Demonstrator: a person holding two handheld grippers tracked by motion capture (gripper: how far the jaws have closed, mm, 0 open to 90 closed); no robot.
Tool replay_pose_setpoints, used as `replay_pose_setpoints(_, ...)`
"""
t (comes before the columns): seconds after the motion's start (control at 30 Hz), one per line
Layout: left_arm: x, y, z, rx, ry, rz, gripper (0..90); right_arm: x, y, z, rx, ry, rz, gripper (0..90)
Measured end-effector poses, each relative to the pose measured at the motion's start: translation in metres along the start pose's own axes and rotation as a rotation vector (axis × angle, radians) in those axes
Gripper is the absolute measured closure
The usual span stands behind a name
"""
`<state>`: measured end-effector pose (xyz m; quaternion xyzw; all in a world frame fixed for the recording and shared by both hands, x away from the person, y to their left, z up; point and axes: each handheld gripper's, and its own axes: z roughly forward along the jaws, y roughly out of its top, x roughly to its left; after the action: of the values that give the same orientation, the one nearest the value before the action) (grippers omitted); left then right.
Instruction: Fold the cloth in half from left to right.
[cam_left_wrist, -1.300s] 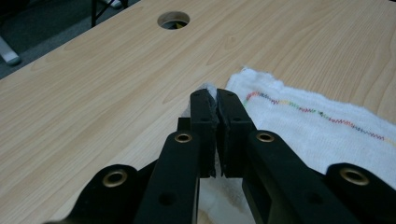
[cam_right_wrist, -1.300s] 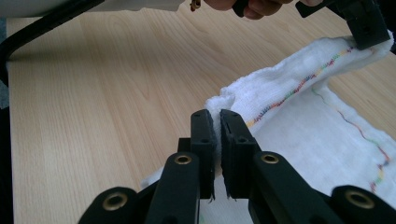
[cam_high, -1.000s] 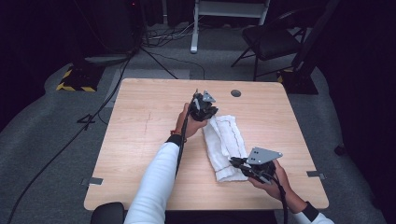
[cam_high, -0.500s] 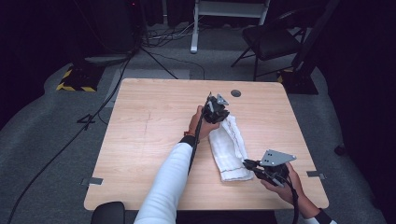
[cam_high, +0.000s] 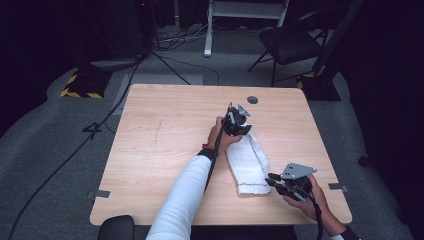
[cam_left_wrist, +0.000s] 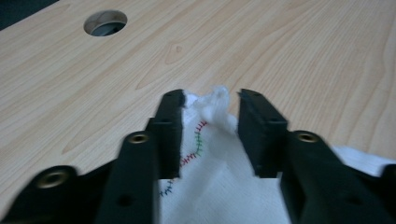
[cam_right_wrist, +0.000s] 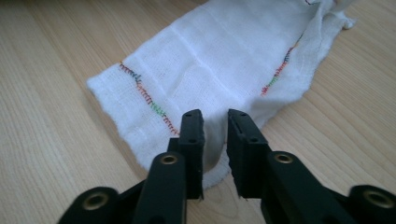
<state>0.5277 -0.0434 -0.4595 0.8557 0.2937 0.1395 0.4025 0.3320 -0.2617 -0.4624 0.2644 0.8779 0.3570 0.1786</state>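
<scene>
A white cloth with coloured stitch lines lies folded in a long strip on the wooden table, right of the middle. My left gripper is at the strip's far end. In the left gripper view its jaws stand open on either side of a raised tuft of the cloth. My right gripper sits low at the strip's near right corner. In the right gripper view its jaws are a narrow gap apart over the edge of the cloth, and cloth shows through the gap.
A round cable hole lies in the tabletop just beyond the left gripper. The left half of the table is bare wood. Past the far edge are a dark chair, floor cables and a yellow-black striped base.
The left gripper has moved right and a little farther away with the cloth's far end. The cloth now lies straighter and longer. The right gripper has shifted slightly right.
</scene>
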Motion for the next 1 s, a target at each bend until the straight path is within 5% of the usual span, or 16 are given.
replay_pose_setpoints(0.17, -0.008, -0.005, -0.024, -0.010, -0.017, 0.022, 36.5, -0.004, -0.004, -0.002, 0.017, -0.001, 0.031, 56.5)
replay_pose_setpoints(0.33, -0.024, -0.017, -0.051, -0.004, -0.089, 0.077, 24.4, -0.012, -0.003, -0.010, -0.013, -0.023, 0.057, 47.2)
replay_pose_setpoints(0.53, -0.049, -0.042, -0.069, 0.034, -0.156, 0.152, 21.8, -0.025, 0.000, -0.010, -0.024, -0.073, 0.032, 43.0)
replay_pose_setpoints(0.73, -0.073, -0.070, -0.073, 0.108, -0.205, 0.207, 21.8, -0.044, -0.004, 0.010, 0.013, -0.051, 0.052, 40.9)
replay_pose_setpoints(0.83, -0.080, -0.080, -0.068, 0.180, -0.211, 0.261, 21.9, -0.049, -0.004, 0.019, 0.027, -0.028, 0.061, 40.3)
replay_pose_setpoints(1.0, -0.074, -0.091, -0.069, 0.221, -0.220, 0.248, 23.6, -0.045, -0.005, 0.028, 0.062, -0.008, 0.022, 38.4)
